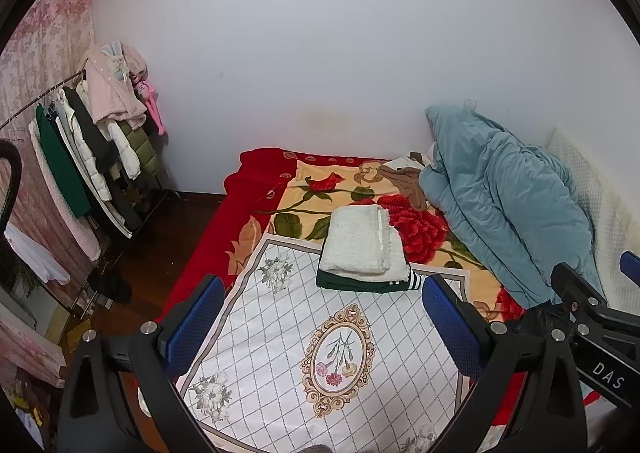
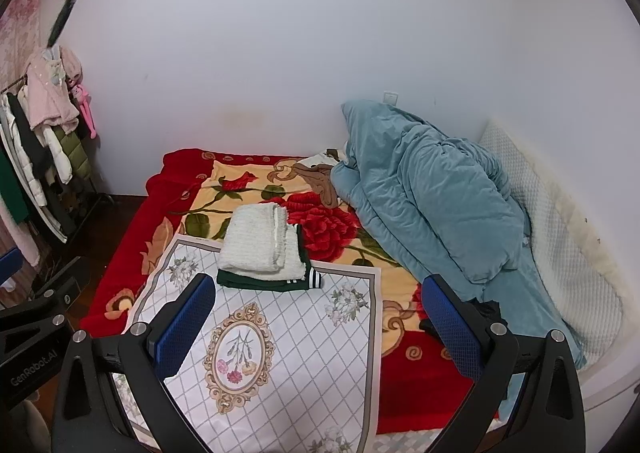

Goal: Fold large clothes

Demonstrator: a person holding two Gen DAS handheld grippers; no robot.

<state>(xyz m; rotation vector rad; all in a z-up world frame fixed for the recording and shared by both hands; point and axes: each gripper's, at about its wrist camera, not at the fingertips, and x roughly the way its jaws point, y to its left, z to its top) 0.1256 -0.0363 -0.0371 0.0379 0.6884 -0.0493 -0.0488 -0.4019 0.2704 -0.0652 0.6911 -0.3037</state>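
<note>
Tools, left [image 1: 322, 327] and right [image 2: 320, 325], hang released above the bed [image 2: 420, 369]; next, pick an unfolded garment beyond the folded stack [image 2: 260, 245] ahead, pinching shoulders evenly.

Two pieces of lettering can be read, both white on black gripper bodies; in the left wrist view "DAS" stands on the right gripper [image 1: 630, 265] body at the right edge, the word cut off by the frame; in the right wrist view "GenRobot.AI" runs along the left gripper [image 2: 8, 265] body at the lower left.
</note>
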